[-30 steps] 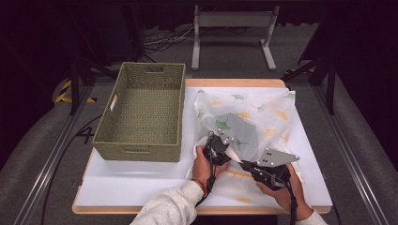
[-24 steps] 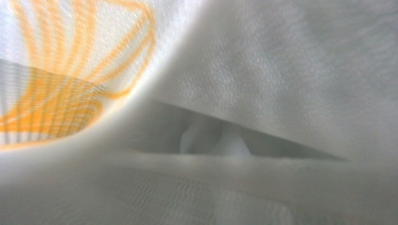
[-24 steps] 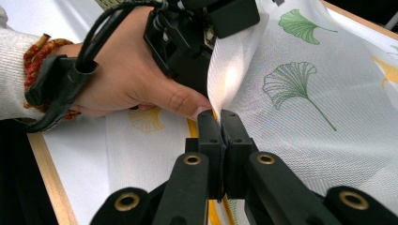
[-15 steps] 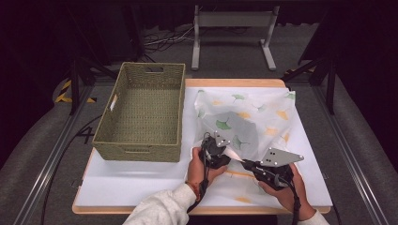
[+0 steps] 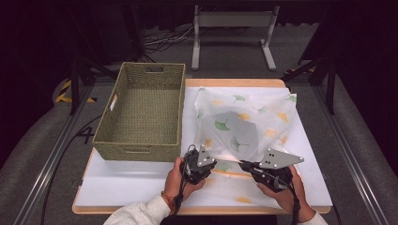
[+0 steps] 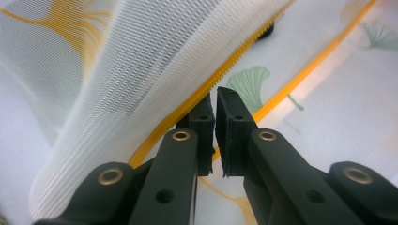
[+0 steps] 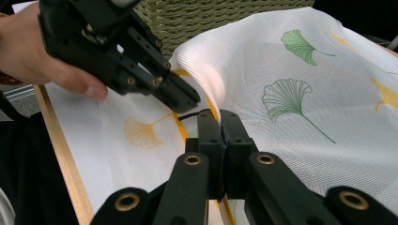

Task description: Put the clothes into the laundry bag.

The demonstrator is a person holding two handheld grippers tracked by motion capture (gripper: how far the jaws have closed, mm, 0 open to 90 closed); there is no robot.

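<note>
Left tongs (image 5: 210,165): jaws a narrow slit apart, the mesh laundry bag's (image 5: 246,123) yellow zipper (image 6: 244,56) edge at their tips; whether they pinch it I cannot tell.
Right tongs (image 5: 244,163): closed, seemingly on the zipper pull.
Bag: flat on the bench (image 5: 126,183), right of the wicker basket (image 5: 141,110).
Progress: zipper work looks just started; basket empty.

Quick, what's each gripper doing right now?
Left gripper: shut on the yellow zipper edge of the mesh bag.
Right gripper: shut on the zipper pull.
</note>
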